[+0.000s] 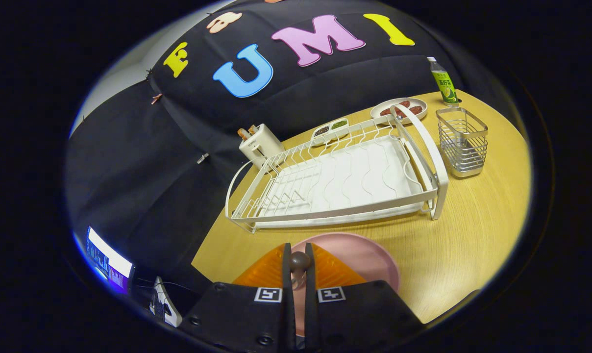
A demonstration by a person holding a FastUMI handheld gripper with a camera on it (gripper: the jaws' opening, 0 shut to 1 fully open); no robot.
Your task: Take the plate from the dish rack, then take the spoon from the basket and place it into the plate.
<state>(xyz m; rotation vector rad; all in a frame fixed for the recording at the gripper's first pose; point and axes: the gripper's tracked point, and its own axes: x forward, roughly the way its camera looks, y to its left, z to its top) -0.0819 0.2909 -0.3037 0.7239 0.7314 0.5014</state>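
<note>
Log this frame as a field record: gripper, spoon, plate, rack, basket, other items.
gripper: gripper shut on spoon, over the plate
spoon: spoon with dark rounded end between the fingers
plate: pink plate on wooden table, under and just ahead of the fingers
rack: white dish rack beyond the plate, no dishes in it
basket: wire basket beside the rack
other: toaster, green bottle, plate of food, two-part dish beyond the rack

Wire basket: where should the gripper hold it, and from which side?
Grip the top rim of the wire basket from above, one finger inside its near wall: it stands upright and open, with the dish rack close beside. The gripper is now shut on the spoon.
</note>
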